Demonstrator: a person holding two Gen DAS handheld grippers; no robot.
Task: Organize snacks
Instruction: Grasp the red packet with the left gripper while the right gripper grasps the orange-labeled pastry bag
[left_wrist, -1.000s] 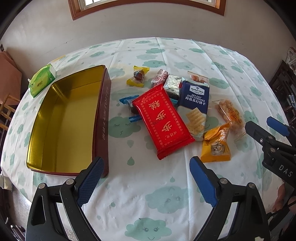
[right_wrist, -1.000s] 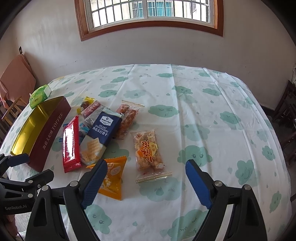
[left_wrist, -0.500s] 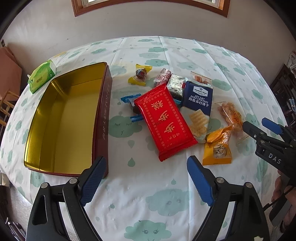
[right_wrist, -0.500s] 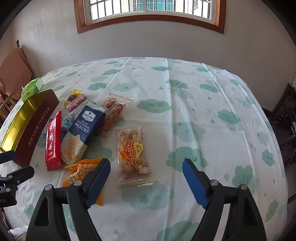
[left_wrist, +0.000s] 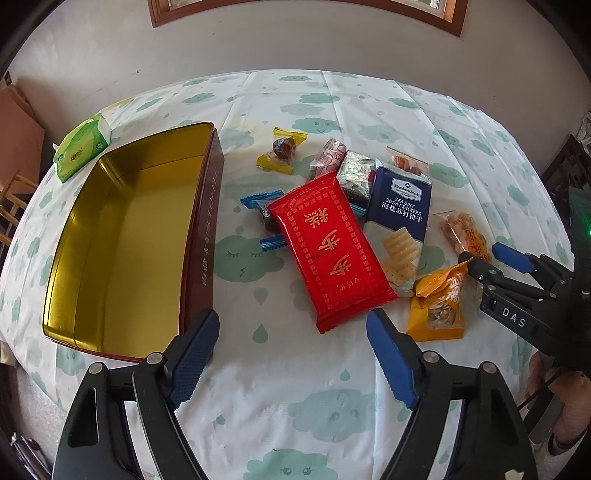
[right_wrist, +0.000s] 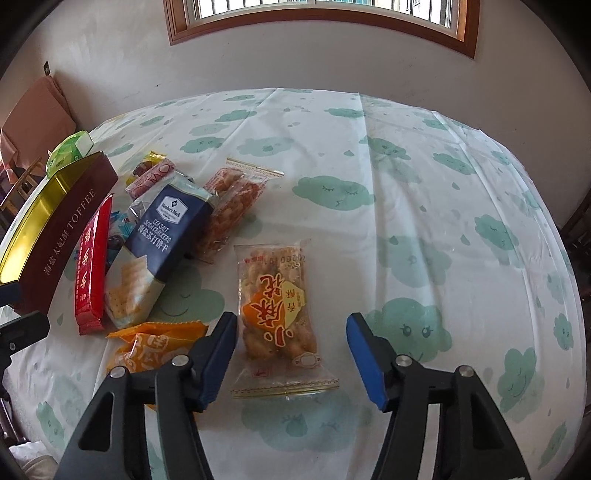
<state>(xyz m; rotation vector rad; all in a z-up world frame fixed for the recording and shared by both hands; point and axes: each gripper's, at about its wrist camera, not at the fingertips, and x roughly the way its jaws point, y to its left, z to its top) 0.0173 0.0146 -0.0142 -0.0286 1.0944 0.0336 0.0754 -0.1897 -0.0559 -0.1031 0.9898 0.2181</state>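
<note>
A: What can be read, biggest first?

B: The open gold-lined tin (left_wrist: 125, 236) says "TOFFEE" along its maroon side. Right of it, the red packet (left_wrist: 330, 247), then the navy "Member's Mark Sea Salt Soda Crackers" pack (left_wrist: 402, 201).

A: And the claws?

B: Right gripper (right_wrist: 291, 354) – jaws closing in, straddling the clear twist-snack bag (right_wrist: 277, 314), pads not touching. Left gripper (left_wrist: 291, 354) also narrowing, nothing between, over bare tablecloth (left_wrist: 295, 387).

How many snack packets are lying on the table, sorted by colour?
Red packet: 1
Navy crackers: 1
Orange packet: 1
Yellow candy: 1
Blue candy: 1
Pink candy: 1
Silver packet: 1
Clear packets: 2
Total: 9
</note>
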